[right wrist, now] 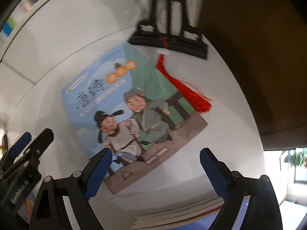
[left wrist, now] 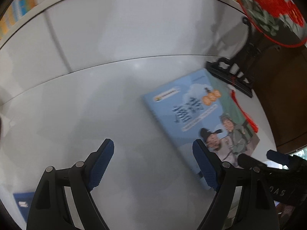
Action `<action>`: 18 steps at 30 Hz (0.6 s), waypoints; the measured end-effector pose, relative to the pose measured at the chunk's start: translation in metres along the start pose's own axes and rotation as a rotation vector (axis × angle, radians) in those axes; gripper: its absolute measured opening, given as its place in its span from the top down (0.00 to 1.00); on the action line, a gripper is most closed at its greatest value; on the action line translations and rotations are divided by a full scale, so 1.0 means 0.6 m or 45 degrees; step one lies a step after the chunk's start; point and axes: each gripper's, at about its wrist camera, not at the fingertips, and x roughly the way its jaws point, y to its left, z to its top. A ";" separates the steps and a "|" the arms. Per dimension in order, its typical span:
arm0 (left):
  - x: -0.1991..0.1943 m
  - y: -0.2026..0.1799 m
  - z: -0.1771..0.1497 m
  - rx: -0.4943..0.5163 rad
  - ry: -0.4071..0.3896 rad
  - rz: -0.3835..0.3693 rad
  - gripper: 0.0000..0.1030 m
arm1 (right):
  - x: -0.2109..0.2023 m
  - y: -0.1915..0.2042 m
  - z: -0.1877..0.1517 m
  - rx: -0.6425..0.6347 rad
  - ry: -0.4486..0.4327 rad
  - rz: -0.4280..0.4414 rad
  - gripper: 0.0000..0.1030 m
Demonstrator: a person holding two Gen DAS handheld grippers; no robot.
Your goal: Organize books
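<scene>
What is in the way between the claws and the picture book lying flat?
Nothing visible blocks it. The right gripper and left gripper both hang open above the picture book. Only a red tassel lies across its far corner, below the black stand.

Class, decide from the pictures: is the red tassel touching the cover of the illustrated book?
Touching. In the right wrist view the red tassel lies draped across the illustrated book near its right edge, with no gap between them.
</scene>
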 end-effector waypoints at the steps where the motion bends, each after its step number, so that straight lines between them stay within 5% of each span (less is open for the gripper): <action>1: 0.005 -0.008 0.003 0.004 -0.008 -0.012 0.20 | 0.002 -0.002 0.001 0.007 0.003 -0.002 0.10; 8: 0.031 -0.005 0.015 0.001 -0.009 -0.011 0.20 | 0.026 -0.016 0.001 0.020 0.042 0.003 0.10; 10: 0.037 0.006 0.021 -0.005 -0.002 -0.005 0.20 | 0.034 -0.013 -0.003 0.019 0.068 0.085 0.10; 12: 0.039 0.020 0.028 -0.019 -0.001 0.008 0.20 | 0.045 -0.001 -0.008 0.017 0.091 0.163 0.10; 16: 0.031 0.068 0.040 -0.086 -0.029 0.042 0.20 | 0.048 0.060 -0.024 -0.114 0.072 0.086 0.08; 18: 0.032 0.094 0.045 -0.121 -0.018 0.044 0.20 | 0.042 0.096 -0.034 -0.214 0.050 0.162 0.08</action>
